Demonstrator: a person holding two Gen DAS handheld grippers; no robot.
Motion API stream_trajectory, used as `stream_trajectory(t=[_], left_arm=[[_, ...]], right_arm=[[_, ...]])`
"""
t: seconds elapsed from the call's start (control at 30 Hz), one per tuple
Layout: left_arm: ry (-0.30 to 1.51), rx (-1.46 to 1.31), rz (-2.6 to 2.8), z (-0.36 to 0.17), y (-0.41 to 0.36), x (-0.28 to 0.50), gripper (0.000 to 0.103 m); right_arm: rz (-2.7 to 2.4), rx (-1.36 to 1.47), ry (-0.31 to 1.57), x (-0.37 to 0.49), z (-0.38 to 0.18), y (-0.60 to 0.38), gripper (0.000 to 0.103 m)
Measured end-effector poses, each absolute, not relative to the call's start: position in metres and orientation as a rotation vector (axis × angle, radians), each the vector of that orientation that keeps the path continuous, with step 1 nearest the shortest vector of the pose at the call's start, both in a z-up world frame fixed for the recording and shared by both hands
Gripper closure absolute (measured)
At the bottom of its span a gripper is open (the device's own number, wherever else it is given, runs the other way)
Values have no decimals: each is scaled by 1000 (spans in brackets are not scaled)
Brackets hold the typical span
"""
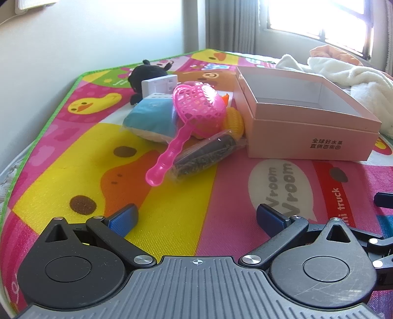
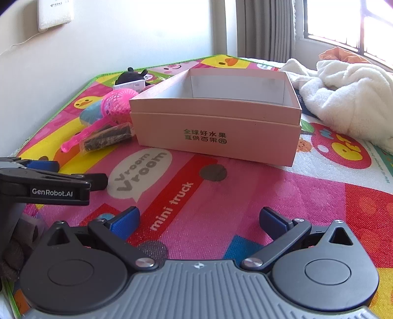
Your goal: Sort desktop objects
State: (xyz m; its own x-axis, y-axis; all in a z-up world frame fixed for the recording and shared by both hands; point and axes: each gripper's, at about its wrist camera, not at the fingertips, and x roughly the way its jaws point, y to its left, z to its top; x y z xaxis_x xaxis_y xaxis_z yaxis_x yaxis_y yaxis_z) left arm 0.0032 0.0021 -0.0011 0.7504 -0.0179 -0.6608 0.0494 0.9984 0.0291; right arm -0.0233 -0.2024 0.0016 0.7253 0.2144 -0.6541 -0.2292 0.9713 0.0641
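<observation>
Left wrist view: the left hand-held gripper (image 1: 196, 214) hovers with fingers spread apart, empty, above the cartoon play mat (image 1: 73, 157). Ahead, a pink toy strainer (image 1: 194, 110) lies over a blue pouch (image 1: 152, 117) and a dark packet (image 1: 206, 154), just beside the open pink box (image 1: 312, 137).

Right wrist view: the right hand-held gripper (image 2: 199, 220) is also spread and empty, facing the box (image 2: 216, 137); a white blanket (image 2: 348, 98) lies to the right.

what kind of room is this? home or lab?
Likely a home room, perhaps a child's or bedroom: a cartoon play mat covers the surface, a white fleecy blanket lies bunched by a curtained window, and a pink toy strainer lies by a pink box.
</observation>
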Motion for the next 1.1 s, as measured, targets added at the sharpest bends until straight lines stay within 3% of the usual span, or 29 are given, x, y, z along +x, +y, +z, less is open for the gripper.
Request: stream_trajectory(t=[1.0,1.1], left_arm=[[726,9,-59,7,10,4,0],[729,-74,-88,23,27,9,0]], right_arm=[[247,-107,738,-28,6,-194,0],[240,-96,698,-26,14,-190,11]])
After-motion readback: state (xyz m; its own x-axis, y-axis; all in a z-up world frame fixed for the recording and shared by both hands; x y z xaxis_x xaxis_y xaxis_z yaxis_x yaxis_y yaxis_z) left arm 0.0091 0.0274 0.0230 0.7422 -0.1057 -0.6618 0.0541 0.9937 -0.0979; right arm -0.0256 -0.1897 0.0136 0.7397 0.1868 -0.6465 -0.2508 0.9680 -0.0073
